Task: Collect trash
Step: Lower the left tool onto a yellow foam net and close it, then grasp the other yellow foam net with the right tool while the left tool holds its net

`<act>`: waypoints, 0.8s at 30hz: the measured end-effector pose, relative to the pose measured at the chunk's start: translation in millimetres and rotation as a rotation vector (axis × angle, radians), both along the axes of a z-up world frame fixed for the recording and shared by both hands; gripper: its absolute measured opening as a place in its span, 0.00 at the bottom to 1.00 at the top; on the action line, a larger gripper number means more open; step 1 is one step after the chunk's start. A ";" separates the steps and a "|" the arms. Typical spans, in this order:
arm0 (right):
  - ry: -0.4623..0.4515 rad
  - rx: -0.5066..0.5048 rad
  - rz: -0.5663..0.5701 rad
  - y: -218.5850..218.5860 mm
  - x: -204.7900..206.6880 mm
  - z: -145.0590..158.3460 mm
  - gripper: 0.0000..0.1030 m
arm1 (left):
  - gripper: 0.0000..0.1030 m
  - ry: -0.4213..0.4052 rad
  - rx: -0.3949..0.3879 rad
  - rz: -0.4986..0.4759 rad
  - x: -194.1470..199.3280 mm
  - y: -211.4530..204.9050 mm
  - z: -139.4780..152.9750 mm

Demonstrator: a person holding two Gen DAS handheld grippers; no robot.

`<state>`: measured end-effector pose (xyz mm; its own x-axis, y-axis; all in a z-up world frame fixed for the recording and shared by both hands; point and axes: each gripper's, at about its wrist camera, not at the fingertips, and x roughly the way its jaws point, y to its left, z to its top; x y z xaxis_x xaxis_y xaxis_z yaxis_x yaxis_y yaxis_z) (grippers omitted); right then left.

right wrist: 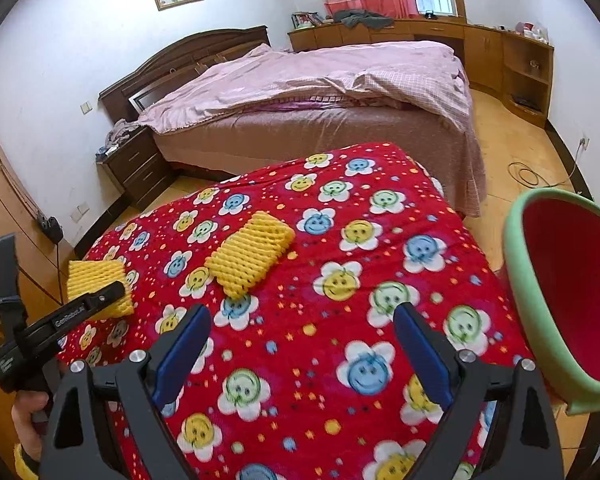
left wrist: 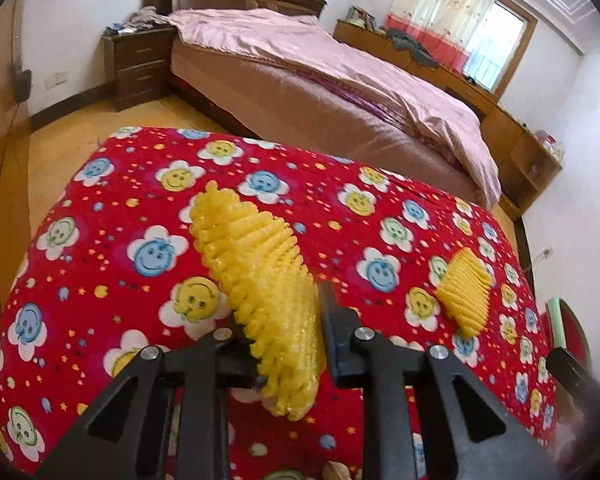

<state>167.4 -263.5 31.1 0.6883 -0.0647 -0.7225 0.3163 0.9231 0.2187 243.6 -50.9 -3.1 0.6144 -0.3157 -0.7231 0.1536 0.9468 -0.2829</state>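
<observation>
"GenRobot.AI" on left gripper (right wrist: 100, 300) body.

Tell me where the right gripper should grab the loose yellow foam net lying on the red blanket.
Pinch the foam net across its narrow width near the middle, coming from above with the open right gripper. It lies flat, soft and squashable, with its long sides clear.
</observation>
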 end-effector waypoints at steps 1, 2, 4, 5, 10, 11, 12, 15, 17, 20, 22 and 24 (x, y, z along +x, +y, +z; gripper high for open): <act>0.006 0.000 0.002 0.9 4.9 -1.6 0.92 | 0.24 -0.003 0.001 0.013 -0.2 2.3 -2.3; 0.011 0.000 0.004 1.4 9.2 -3.3 0.92 | 0.24 -0.002 0.002 0.020 -0.2 4.5 -3.7; 0.024 -0.004 0.007 3.1 18.7 -7.6 0.92 | 0.24 0.001 -0.002 0.033 -0.1 8.8 -6.2; 0.027 -0.005 0.006 3.5 22.2 -9.3 0.92 | 0.24 -0.002 -0.003 0.039 -0.3 10.6 -6.0; 0.039 0.002 -0.002 6.8 40.3 -17.7 0.92 | 0.24 -0.046 0.028 0.082 -2.5 17.0 -4.0; 0.041 0.002 -0.004 7.2 43.4 -18.8 0.91 | 0.24 -0.049 0.036 0.089 -2.2 18.4 -4.5; 0.047 0.000 -0.008 8.6 47.2 -20.4 0.92 | 0.24 -0.051 0.040 0.095 -2.2 19.7 -4.9; 0.057 -0.009 -0.006 13.6 56.9 -24.4 0.91 | 0.24 -0.046 0.028 0.110 -1.7 24.0 -6.5; 0.064 -0.018 -0.006 16.1 63.2 -27.7 0.91 | 0.24 -0.037 0.020 0.116 -1.3 25.9 -7.7; 0.068 -0.018 -0.026 16.0 70.9 -34.0 0.91 | 0.24 -0.036 0.018 0.115 -3.0 26.9 -7.7; 0.081 -0.014 -0.034 15.4 77.9 -39.0 0.91 | 0.24 -0.034 0.014 0.113 -2.3 27.6 -8.1; 0.100 -0.013 -0.034 15.7 84.6 -43.1 0.92 | 0.24 -0.033 0.012 0.113 -2.3 28.2 -8.5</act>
